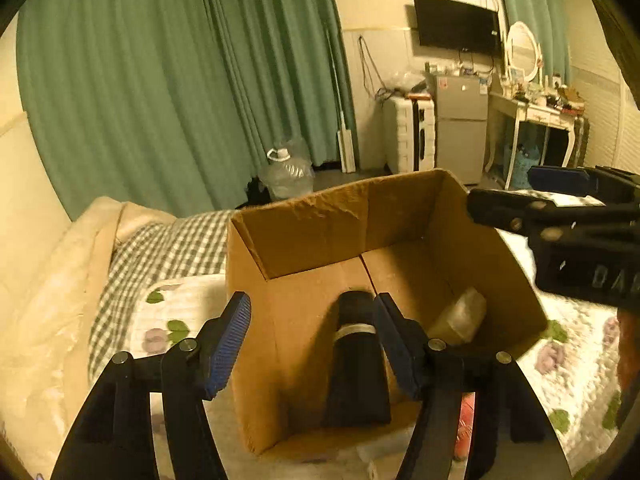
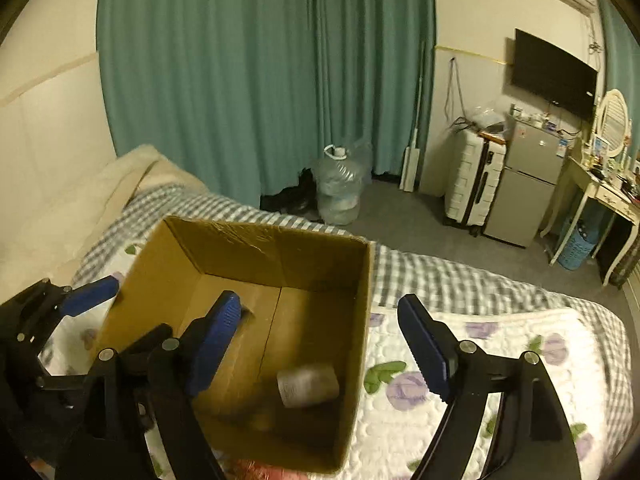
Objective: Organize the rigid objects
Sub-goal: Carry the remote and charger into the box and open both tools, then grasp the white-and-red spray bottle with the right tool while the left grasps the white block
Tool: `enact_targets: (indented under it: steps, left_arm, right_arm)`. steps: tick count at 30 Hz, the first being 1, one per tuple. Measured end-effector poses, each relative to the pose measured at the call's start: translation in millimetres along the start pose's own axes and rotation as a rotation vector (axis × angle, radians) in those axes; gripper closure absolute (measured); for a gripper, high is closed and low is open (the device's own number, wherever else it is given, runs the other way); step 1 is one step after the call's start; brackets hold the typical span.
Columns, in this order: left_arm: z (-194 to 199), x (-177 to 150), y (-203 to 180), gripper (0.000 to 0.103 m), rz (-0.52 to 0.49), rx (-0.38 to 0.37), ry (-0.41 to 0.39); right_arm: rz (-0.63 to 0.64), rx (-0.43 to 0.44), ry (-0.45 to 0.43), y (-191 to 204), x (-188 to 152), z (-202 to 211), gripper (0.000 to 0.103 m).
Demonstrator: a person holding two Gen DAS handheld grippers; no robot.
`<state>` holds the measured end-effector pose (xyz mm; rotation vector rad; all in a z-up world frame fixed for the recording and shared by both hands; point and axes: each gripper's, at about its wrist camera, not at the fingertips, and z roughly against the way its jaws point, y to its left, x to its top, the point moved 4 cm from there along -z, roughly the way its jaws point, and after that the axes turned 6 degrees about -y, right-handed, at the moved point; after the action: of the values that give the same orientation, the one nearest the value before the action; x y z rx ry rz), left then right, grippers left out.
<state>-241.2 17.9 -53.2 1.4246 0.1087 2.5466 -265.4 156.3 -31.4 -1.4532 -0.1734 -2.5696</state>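
An open cardboard box stands on the bed; it also shows in the right wrist view. Inside lie a black cylinder with a pale band and a clear jar-like container, which looks blurred in the right wrist view. My left gripper is open over the box's near side, with the black cylinder below and between its fingers. My right gripper is open above the box's right wall, empty. It appears at the right of the left wrist view.
The bed has a floral quilt and a checked blanket. A red item lies just outside the box's near side. Beyond the bed are a water jug, suitcase, small fridge and dressing table.
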Motion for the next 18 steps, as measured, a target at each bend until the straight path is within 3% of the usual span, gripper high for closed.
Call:
enact_targets:
  steps: [7, 13, 18]
  left_arm:
    - [78.0, -8.9, 25.8, 0.034, 0.024, 0.016, -0.031]
    - [121.4, -45.1, 33.4, 0.033, 0.039, 0.034, -0.023]
    - [128.1, -87.0, 35.3, 0.033, 0.076, 0.056, 0.023]
  right_arm:
    - [0.034, -0.06, 0.0, 10.8, -15.2, 83.9, 0.012]
    - [0.066, -0.054, 0.062, 40.9, -74.9, 132.1, 0.01]
    - [0.012, 0.001, 0.159, 69.7, -133.5, 131.4, 0.01]
